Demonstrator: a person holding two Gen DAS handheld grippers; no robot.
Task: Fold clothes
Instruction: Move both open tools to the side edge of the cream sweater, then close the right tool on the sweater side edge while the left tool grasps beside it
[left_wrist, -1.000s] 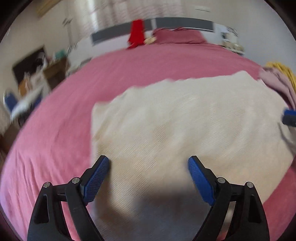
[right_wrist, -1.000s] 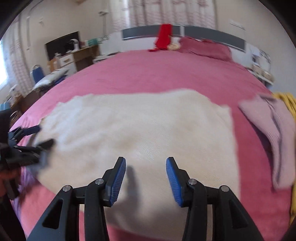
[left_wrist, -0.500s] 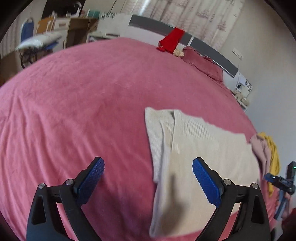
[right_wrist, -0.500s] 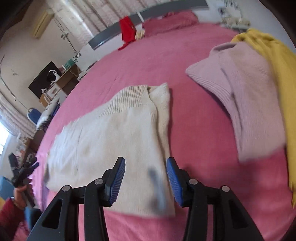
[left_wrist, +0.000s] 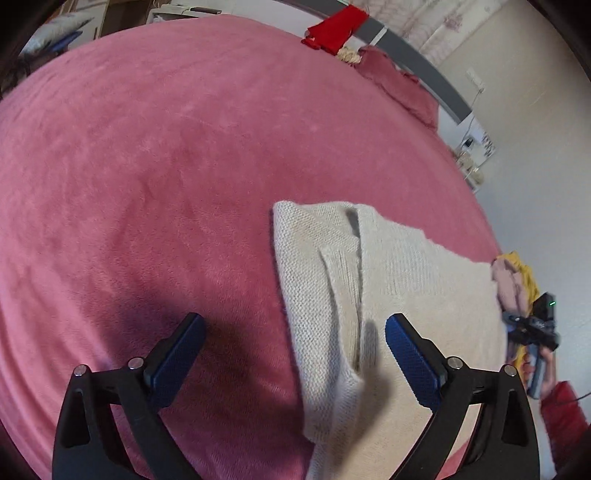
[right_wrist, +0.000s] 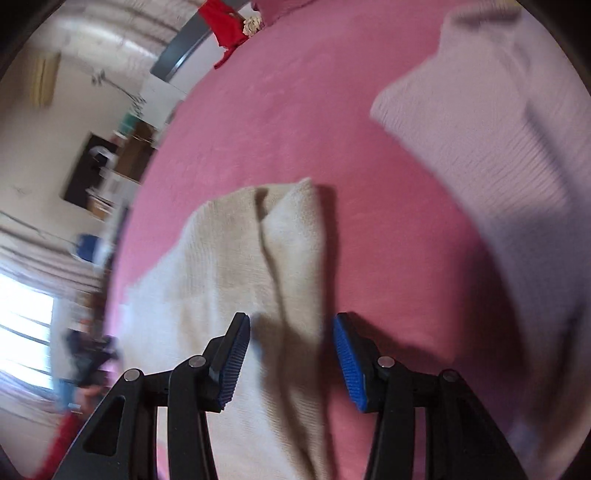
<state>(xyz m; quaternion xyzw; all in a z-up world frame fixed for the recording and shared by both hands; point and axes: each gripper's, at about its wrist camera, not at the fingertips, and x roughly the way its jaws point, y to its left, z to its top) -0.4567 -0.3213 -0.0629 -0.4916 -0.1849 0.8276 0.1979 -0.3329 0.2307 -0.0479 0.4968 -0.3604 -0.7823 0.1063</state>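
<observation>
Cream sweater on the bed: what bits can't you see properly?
- Cream sweater: near end hidden behind the left gripper and cut off by the left view's bottom edge.
- Pink sweater: blurred in the right view; mostly hidden behind the cream sweater in the left view.

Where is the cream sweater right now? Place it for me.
The cream sweater lies folded on the pink bedspread, low and right in the left wrist view, with the lilac sweater beyond its far end.

Pink bed (left_wrist: 155, 155) — cream sweater (left_wrist: 399, 280), lilac sweater (right_wrist: 491, 122) lying on it.
</observation>
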